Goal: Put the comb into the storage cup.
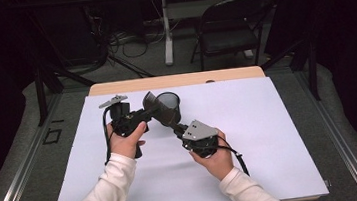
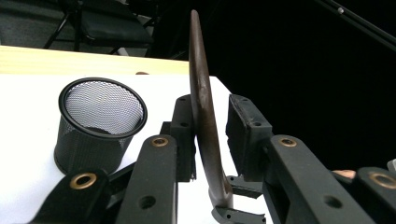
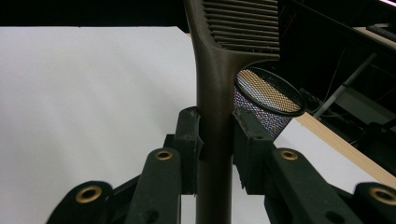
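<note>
A dark brown slotted spatula point(image 1: 156, 104) is held up over the white mat, just in front of a black mesh cup point(image 1: 171, 102). My right gripper point(image 1: 179, 128) is shut on its handle point(image 3: 212, 107), both pads pressed against it. My left gripper point(image 1: 148, 111) has the spatula's blade point(image 2: 201, 93) edge-on between its jaws. Its left pad lies against the blade, while a gap shows at the right pad point(image 2: 243, 133). The cup point(image 2: 100, 121) stands upright and empty on the mat, just behind and beside the spatula point(image 3: 266, 100).
The white mat point(image 1: 251, 138) covers most of the wooden table point(image 1: 115, 87). Behind the table stand a black folding chair point(image 1: 229, 25) and a desk leg with cables on the floor.
</note>
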Demonstrator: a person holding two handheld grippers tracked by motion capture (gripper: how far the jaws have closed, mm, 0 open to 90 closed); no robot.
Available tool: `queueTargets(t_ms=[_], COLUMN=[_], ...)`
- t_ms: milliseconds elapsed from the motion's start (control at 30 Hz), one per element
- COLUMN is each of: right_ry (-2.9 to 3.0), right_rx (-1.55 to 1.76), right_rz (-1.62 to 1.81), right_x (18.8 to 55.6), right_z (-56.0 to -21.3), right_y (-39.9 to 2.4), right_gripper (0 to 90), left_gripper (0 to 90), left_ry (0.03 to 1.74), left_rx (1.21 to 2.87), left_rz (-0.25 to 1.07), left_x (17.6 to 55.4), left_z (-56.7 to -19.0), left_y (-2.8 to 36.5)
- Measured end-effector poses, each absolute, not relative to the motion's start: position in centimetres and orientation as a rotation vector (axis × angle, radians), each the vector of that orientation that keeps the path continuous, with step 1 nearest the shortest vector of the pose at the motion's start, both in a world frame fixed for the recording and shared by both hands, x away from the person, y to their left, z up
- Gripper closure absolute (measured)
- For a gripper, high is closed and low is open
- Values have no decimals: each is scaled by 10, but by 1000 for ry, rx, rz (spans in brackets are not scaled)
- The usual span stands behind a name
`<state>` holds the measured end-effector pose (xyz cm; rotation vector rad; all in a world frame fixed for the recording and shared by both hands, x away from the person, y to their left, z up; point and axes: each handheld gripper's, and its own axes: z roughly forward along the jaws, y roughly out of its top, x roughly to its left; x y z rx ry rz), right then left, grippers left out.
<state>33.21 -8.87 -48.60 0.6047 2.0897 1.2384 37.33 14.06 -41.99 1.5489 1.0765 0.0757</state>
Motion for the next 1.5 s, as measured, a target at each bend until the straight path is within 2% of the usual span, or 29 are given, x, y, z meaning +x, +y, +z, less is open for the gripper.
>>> queueTargets(t_ms=[633,1500], right_ry=[2094,2080], right_rx=[601,608], right_rz=[1230,1225], right_x=[332,331], right_z=[-487,-490], right_y=[-88,-87], right_gripper=[729,729], left_gripper=[817,835], left_ry=[1112,1119], left_rx=[1512,1490], left_rz=[35,-5], left_x=[375,376], left_z=[-424,-426], left_y=[143,143])
